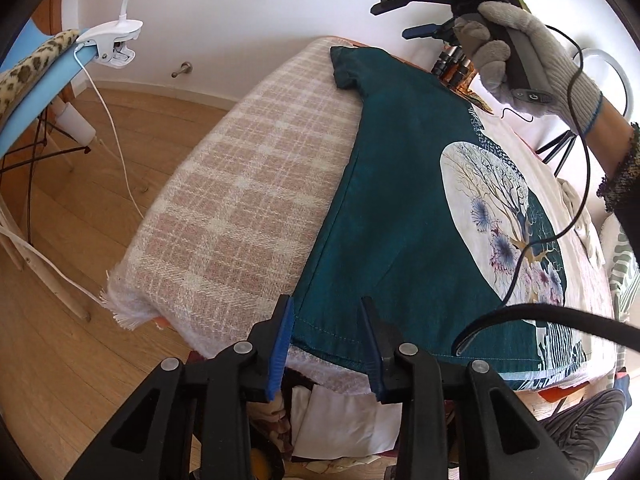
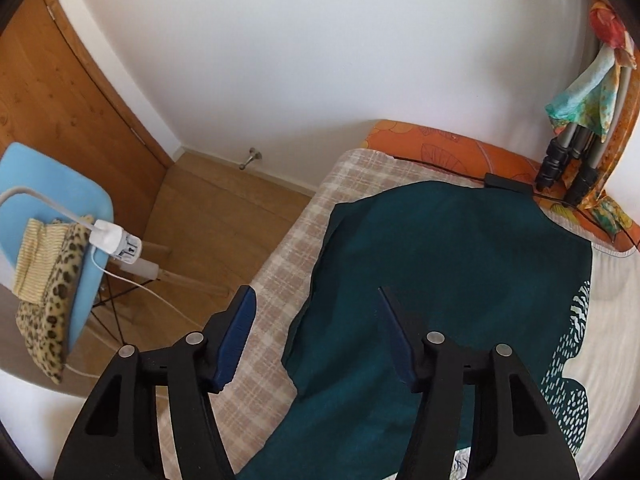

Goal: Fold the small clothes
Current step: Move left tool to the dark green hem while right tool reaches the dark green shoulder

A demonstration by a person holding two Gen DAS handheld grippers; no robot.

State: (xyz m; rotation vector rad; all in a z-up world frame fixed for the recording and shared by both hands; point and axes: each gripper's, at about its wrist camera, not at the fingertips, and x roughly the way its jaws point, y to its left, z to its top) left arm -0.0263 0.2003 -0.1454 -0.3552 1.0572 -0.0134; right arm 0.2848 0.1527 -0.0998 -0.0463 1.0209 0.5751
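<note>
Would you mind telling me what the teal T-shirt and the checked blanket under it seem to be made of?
The teal T-shirt looks like smooth matte knit, probably cotton: flat drape, stitched hem, printed tree motif. The checked blanket looks like coarse woven wool or acrylic: visible weave and a frayed fringe at its corner.

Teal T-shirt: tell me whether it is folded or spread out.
Spread out. The teal T-shirt lies flat on the plaid blanket, sleeve extended, round tree print showing, no fold visible.

Left gripper point(image 1: 326, 344): black frame, blue pads, silver rivets. Right hand point(image 1: 516, 56): grey knit glove (blue-trimmed cuff), dark speckled sleeve.
</note>
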